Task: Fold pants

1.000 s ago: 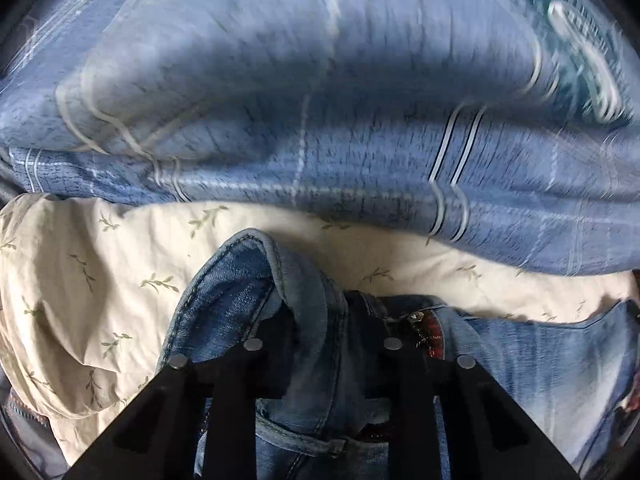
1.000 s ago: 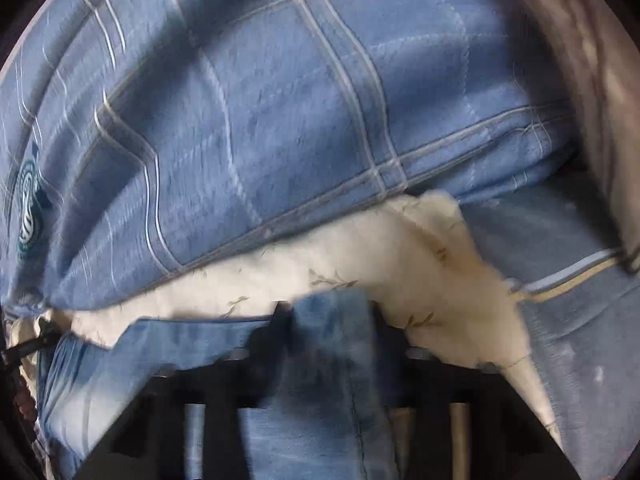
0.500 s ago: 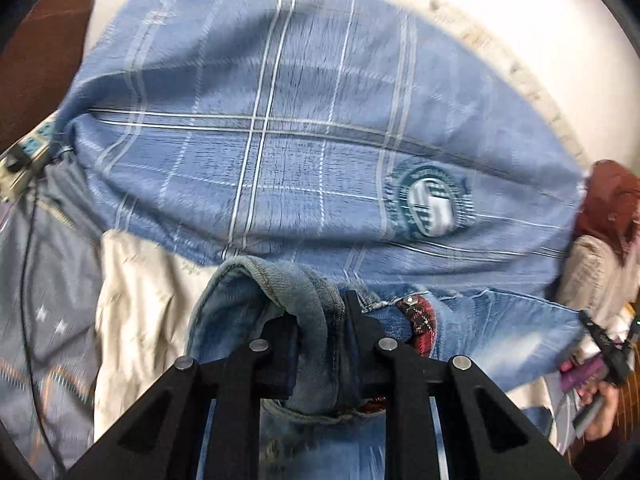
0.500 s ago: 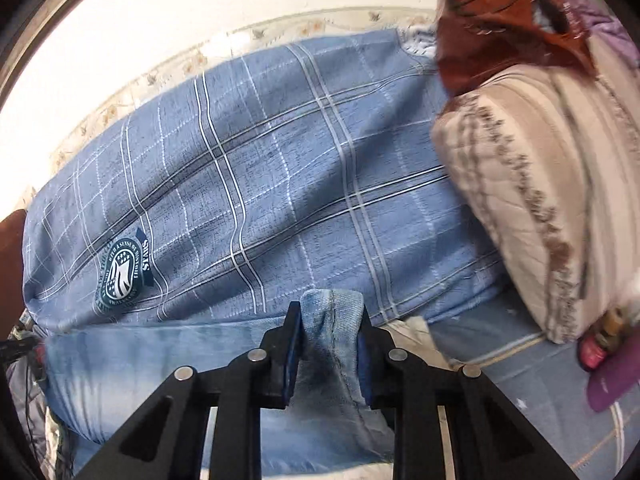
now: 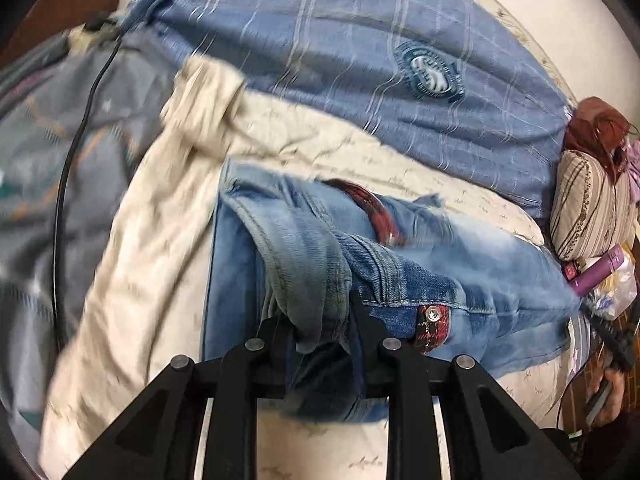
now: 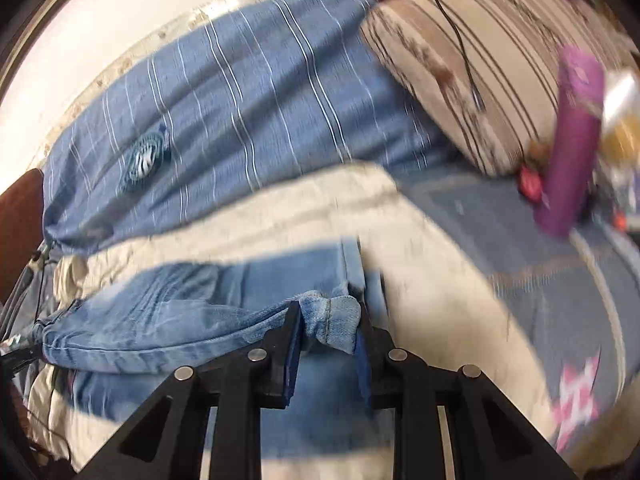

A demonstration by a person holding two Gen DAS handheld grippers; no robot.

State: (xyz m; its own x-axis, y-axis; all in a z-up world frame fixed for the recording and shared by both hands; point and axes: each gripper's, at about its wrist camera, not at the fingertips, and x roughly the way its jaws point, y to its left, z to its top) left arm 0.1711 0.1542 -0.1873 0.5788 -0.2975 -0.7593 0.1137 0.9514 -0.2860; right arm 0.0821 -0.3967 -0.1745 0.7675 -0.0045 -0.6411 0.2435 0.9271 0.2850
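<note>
Mid-fold: left gripper point(image 5: 320, 332) pinches the jeans point(image 5: 460, 264) waistband, right gripper point(image 6: 328, 328) clamps a hem. Next, probably lay both down evenly.

Left gripper point(image 5: 318, 326): my fingers reach toward 12 o'clock from the frame's bottom, clamped on a bunched fold of the jeans point(image 5: 460, 264) at the waistband.
Right gripper point(image 6: 329, 326): my fingers point to 12 o'clock, pinching a hemmed jeans edge between the pads point(image 6: 291, 354).

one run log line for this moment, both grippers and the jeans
left gripper: shut on jeans waistband | right gripper: shut on jeans hem | jeans: partly lying on cream sheet | fold: unfinished
</note>
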